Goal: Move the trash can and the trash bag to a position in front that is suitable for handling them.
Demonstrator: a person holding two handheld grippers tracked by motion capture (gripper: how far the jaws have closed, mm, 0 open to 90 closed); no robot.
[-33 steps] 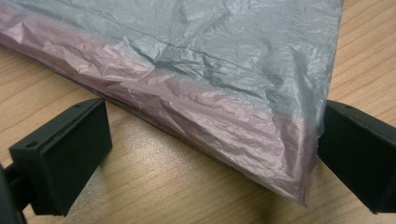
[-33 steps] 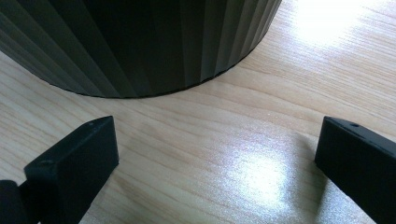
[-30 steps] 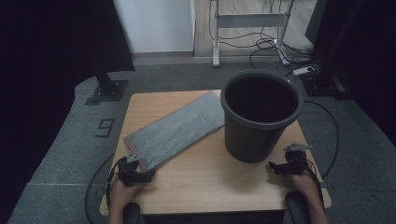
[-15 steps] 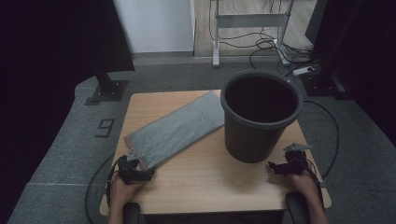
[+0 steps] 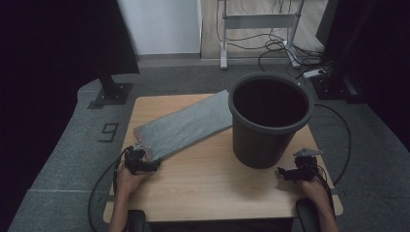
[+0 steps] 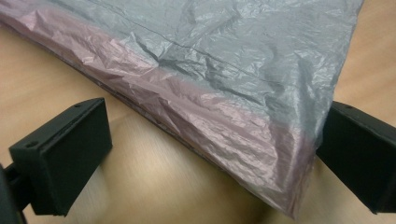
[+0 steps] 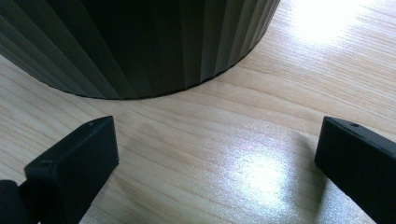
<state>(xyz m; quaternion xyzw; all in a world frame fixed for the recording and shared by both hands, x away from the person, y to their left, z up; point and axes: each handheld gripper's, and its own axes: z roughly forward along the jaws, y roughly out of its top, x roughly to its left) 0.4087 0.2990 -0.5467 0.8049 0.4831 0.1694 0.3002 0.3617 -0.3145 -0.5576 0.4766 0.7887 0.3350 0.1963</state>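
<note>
A flat, folded grey plastic bag (image 5: 186,126) lies slantwise on the wooden table (image 5: 212,183), with a pinkish band along its near edge (image 6: 196,107). To its right stands a dark ribbed bucket (image 5: 268,116), upright and empty-looking. My left gripper (image 5: 145,163) rests at the bag's near left corner; its jaws are open and that corner (image 6: 289,186) lies between them, ungripped. My right gripper (image 5: 289,174) sits on the table just in front of the bucket's base (image 7: 140,42), open with bare wood between its jaws.
Cables trail from both grippers off the table sides. A metal stand (image 5: 258,29) with tangled wires stands on the floor behind the table. A dark panel on a foot (image 5: 109,63) is at the back left. A "9" mark (image 5: 109,131) is on the grey floor.
</note>
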